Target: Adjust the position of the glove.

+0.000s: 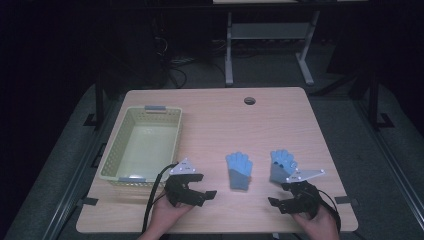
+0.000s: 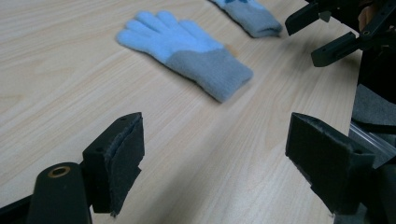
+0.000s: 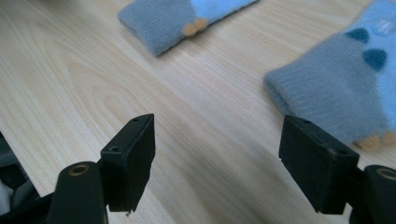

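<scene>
Both grippers' fingers (image 2: 123, 158) spread wide, empty, near two blue gloves (image 1: 239, 170)

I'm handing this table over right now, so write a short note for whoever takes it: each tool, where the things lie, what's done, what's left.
Left tool: open, nothing between its jaws, low over the table beside the basket.
Right tool: open, nothing held, just short of the right glove's cuff.
Left glove lies flat mid-table; right glove lies flat beside it, apart from it.
Done: nothing; both gloves are on the table and no glove is in the basket.
Left: probably pick up each glove and put it in the basket.
</scene>
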`<state>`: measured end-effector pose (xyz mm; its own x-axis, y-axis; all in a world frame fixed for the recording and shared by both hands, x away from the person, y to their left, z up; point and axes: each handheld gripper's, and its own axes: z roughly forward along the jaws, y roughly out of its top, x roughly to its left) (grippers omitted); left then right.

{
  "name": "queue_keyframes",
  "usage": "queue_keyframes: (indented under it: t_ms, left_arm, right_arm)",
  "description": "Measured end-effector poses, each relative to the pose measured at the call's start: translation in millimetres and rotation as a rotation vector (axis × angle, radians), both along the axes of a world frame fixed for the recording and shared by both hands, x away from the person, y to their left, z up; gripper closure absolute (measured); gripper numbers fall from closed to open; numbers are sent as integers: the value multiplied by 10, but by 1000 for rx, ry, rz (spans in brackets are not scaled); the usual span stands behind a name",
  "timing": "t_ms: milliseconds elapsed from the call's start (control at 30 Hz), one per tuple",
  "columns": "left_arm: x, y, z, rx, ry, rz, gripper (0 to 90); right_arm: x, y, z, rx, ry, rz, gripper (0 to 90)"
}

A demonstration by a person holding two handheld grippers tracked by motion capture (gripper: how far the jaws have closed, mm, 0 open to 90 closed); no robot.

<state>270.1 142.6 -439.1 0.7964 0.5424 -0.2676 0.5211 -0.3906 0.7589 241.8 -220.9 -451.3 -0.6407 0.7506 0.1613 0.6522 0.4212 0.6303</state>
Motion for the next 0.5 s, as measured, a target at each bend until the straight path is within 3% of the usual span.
queue_keyframes:
  t_ms: [367,500]
  left_arm:
    - [-3,22,5,0,-9,1,191]
    - [-11,44,26,-1,-24,3,188]
  right_arm:
    - [40,-9,41,5,-9,0,266]
    - [97,-26,127,1,-20,-8,265]
